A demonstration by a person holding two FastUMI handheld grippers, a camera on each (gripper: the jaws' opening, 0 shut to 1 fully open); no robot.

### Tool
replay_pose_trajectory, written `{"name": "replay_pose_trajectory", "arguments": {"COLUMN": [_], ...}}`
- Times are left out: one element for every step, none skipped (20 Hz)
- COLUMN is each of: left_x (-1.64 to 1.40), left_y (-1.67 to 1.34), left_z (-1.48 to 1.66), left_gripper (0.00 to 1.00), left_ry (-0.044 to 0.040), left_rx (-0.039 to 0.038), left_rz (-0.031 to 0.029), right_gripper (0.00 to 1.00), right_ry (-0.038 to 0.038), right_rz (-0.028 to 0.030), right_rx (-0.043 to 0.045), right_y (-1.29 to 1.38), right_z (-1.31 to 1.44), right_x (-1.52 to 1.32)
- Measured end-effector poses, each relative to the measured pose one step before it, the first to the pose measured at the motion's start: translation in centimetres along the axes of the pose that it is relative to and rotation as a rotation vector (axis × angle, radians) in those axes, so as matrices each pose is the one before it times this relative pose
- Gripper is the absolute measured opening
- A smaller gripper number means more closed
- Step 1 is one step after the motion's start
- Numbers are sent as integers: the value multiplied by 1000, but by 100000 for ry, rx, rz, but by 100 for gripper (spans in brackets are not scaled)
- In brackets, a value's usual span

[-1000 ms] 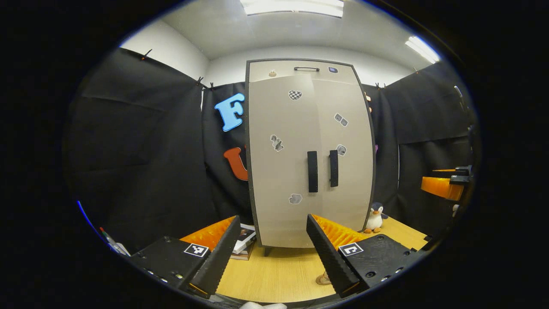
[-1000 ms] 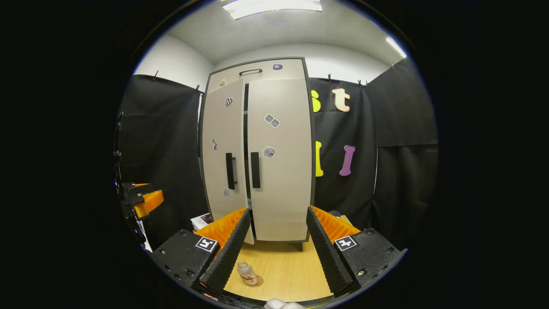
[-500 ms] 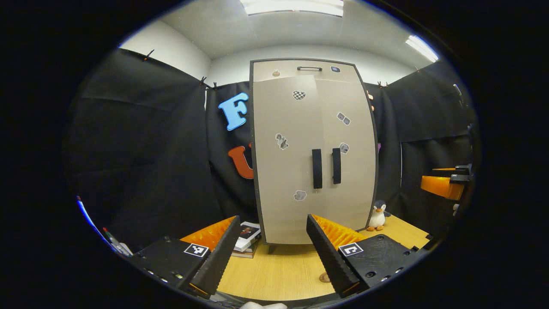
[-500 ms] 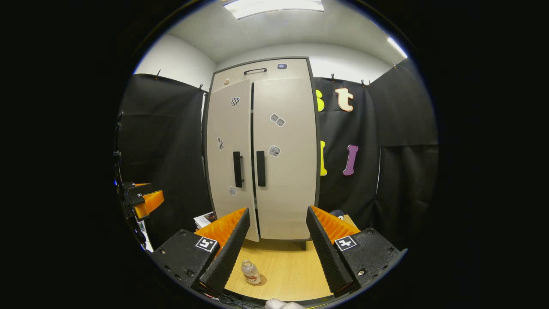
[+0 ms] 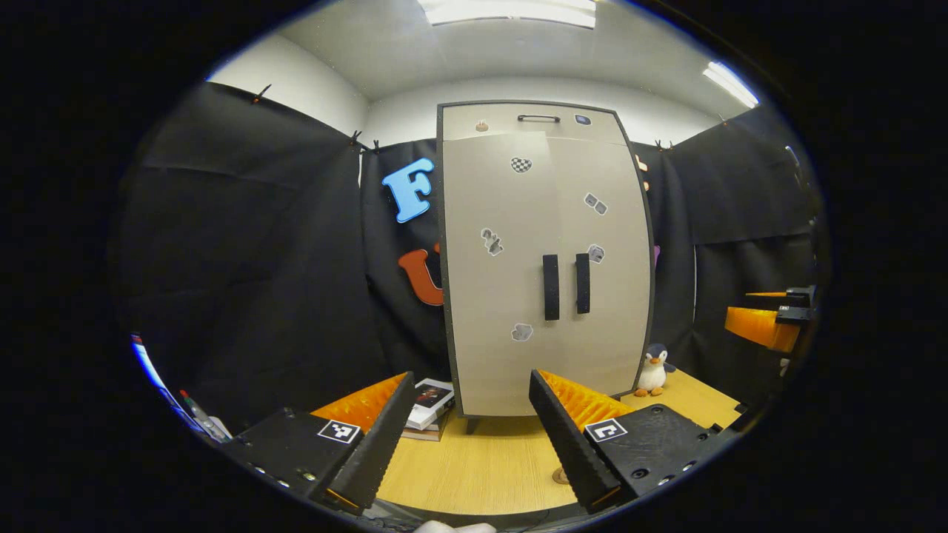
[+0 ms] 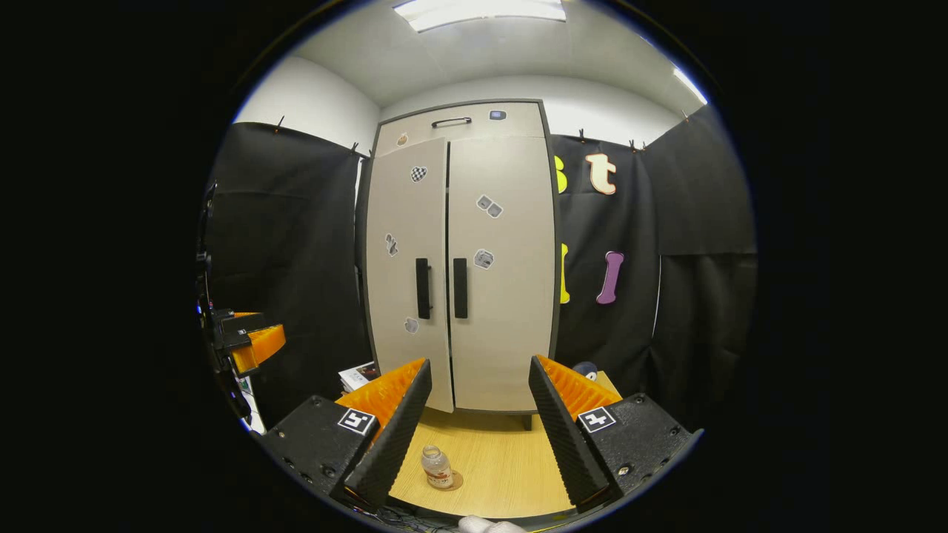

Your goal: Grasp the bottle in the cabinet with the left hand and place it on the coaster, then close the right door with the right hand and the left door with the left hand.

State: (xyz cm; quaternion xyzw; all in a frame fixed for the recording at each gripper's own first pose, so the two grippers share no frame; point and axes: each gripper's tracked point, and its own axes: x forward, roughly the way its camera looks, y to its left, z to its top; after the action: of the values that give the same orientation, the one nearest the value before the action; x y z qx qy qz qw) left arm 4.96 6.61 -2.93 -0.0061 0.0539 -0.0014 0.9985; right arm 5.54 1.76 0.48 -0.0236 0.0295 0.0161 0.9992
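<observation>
Between right hand-held gripper (image 6: 474, 414) fingers, bottle (image 6: 437, 468) beyond.

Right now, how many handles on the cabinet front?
3. Two vertical black ones meet at the door seam: left door handle, right door handle. A third, horizontal top handle, sits on the panel above the doors. The cabinet's sides are hidden.

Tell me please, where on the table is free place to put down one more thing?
Free: the bare wood of the table between the cabinet and the bottle on its coaster. Crowded: the books left of the cabinet, the penguin toy right.
</observation>
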Motion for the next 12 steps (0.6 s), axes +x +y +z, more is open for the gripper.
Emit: {"name": "replay_pose_trajectory", "arguments": {"left_x": [-238, -129, -76, -194, -204, -77, -112, -23, -77, -35, -44, 36], "left_y": [186, 49, 153, 126, 61, 185, 264, 59, 11, -13, -104, -247], "left_z": [-162, -153, -150, -142, -165, 157, 242, 359, 135, -4, -34, -66], "left_gripper": [94, 94, 94, 94, 94, 94, 94, 94, 94, 94, 96, 94], "left_ry": [209, 215, 393, 404, 159, -119, -449, -894, -382, -47, -220, -170], "left_rx": [-417, -689, -706, -506, -148, 169, 37, 36, 231, 174, -164, -566], "left_rz": [685, 353, 491, 446, 550, 810, 467, -259, -228, -67, -288, -594], "right_gripper": [82, 82, 82, 82, 82, 82, 82, 82, 82, 82, 82, 82], "right_ry": [267, 383, 268, -159, -757, -153, -232, -416, -55, 439, 282, -76], "right_rz": [527, 620, 612, 502, 355, -135, 27, -530, -684, -717, -189, -665], "right_rx": [-53, 98, 362, 620, 638, 72, -243, -403, -417, -47, 204, -159], "right_y": [128, 121, 133, 32, 63, -75, -45, -160, -203, -224, -51, -150], "right_z": [-53, -184, -8, 47, 278, 79, 44, 99, -41, -210, -178, 4], "right_x": [135, 67, 115, 92, 25, -81, -100, -75, -180, -95, -221, -203]}}
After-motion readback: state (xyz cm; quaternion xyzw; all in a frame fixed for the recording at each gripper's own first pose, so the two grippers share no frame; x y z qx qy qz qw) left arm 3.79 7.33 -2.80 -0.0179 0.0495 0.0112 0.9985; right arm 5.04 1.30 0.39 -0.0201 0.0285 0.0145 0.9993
